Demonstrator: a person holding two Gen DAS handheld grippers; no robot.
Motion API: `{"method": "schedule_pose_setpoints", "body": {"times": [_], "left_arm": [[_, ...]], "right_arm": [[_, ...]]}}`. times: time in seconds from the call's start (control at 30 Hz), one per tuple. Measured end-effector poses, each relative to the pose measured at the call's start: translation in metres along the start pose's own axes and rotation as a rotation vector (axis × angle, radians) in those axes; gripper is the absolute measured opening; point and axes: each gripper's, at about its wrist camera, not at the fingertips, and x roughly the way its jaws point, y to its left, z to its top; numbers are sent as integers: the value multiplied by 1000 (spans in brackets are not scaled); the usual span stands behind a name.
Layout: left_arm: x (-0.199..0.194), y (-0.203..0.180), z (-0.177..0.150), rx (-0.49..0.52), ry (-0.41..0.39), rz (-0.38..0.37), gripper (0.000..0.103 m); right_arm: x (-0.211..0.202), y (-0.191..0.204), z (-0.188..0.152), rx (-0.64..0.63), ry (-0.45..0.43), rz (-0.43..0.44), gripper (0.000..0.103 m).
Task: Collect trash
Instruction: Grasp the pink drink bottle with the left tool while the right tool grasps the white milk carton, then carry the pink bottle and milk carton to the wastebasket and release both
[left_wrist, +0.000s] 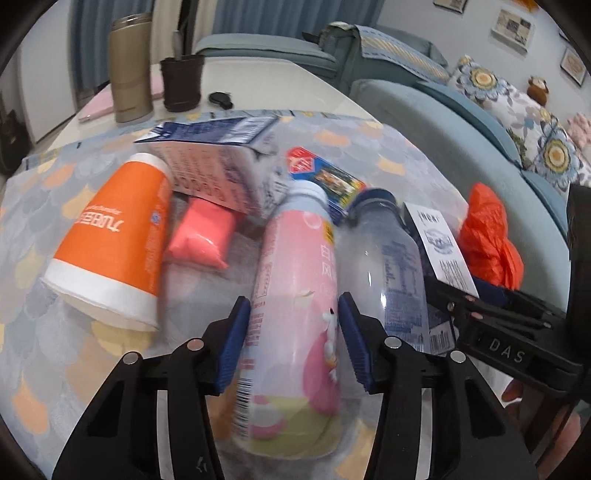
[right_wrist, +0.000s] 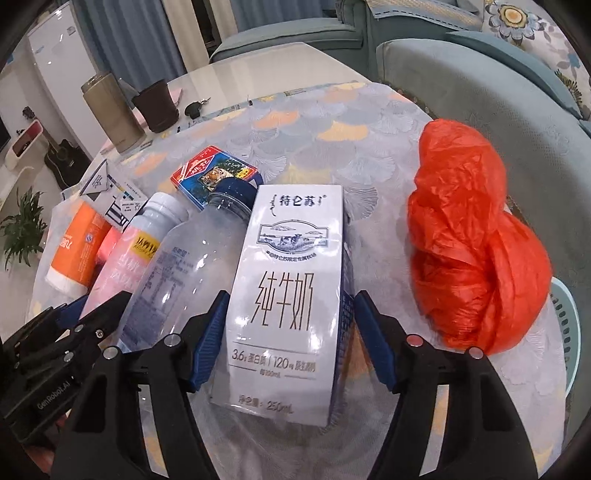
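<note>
Straddling two pieces of rubbish at once, the person's grippers sat low over a heap of trash on a patterned tablecloth (right_wrist: 332, 122). In the left wrist view, the left gripper (left_wrist: 293, 343) filled the bottom centre of the frame, its blue pads spread to either side of a pink bottle (left_wrist: 295, 317) lying on its side; whether the pads pressed the bottle or only bracketed it could not be told, as that part was blurred. Just right of it lay a clear bottle (left_wrist: 384, 273) with a dark cap. An orange cup (left_wrist: 110, 240) lay tipped over at the left of the frame, a pink pouch (left_wrist: 201, 236) beside it, a large carton (left_wrist: 218, 162) above them, and a playing-card box (left_wrist: 325, 173) near the centre. In the right wrist view, the right gripper (right_wrist: 286, 339) held the bottom centre, jaws apart around a white milk carton (right_wrist: 288, 291); a narrow gap showed at the right pad, so it seemed not yet clamped. A crumpled red plastic bag (right_wrist: 476, 240) sat at the right of that frame, well apart from the carton, with a pale basket rim (right_wrist: 569, 325) showing behind it. The step in hand looked like the grasp itself, early in the collection, since the whole heap remained on the cloth. The next move would likely call for both jaws to close firmly, then lift clear without nudging the clear bottle lying between the two grippers.
</note>
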Motion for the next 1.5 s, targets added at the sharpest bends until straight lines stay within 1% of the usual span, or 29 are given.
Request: {"method": "schedule_pose_setpoints", "body": {"times": [0.1,0.2,0.3,0.37,0.47,0.53,0.6,0.73,0.9,1.03,1.07,1.13,1.3,1.33,1.5], "left_arm": [[-5,-11,-9,29,1,-2,47],[-15,-16,-19,12,-27,-8,46],[-31,-15,-25,-53,-66,-58,46],[-46,-17,-28,-81,-107,-88,46],[-70,-30,-28,-93,-169,-134,46],[-82,-41,-24,-90,-194,-156,46],[-95,-58,-20,-77,-222,-193,46],[-113,-98,-13,-22,-268,-231,46],[-124,-166,-3,62,-307,-282,46],[-122,-213,1,129,-313,-310,46],[-119,-229,3,149,-312,-316,46],[-113,-250,5,174,-302,-335,46],[-83,-306,10,224,-247,-373,46],[-78,-311,11,227,-239,-379,46],[-38,-353,6,255,-166,-404,46]], "right_arm": [[-11,-5,-4,-18,-9,23,58],[-32,-9,-8,-42,-50,42,58],[-56,-12,-11,-66,-93,57,58],[-77,-17,-14,-77,-132,55,58],[-101,-30,-14,-65,-173,63,58],[-117,-42,-14,-50,-200,68,58],[-131,-55,-13,-33,-222,68,58],[-161,-87,-14,-4,-271,47,58],[-197,-141,-18,48,-334,4,58],[-213,-190,-25,108,-362,-35,58],[-215,-208,-28,133,-368,-51,58],[-216,-235,-34,176,-367,-67,58],[-208,-299,-50,283,-348,-117,58],[-205,-311,-54,304,-340,-129,58],[-183,-350,-67,383,-295,-166,58]]}}
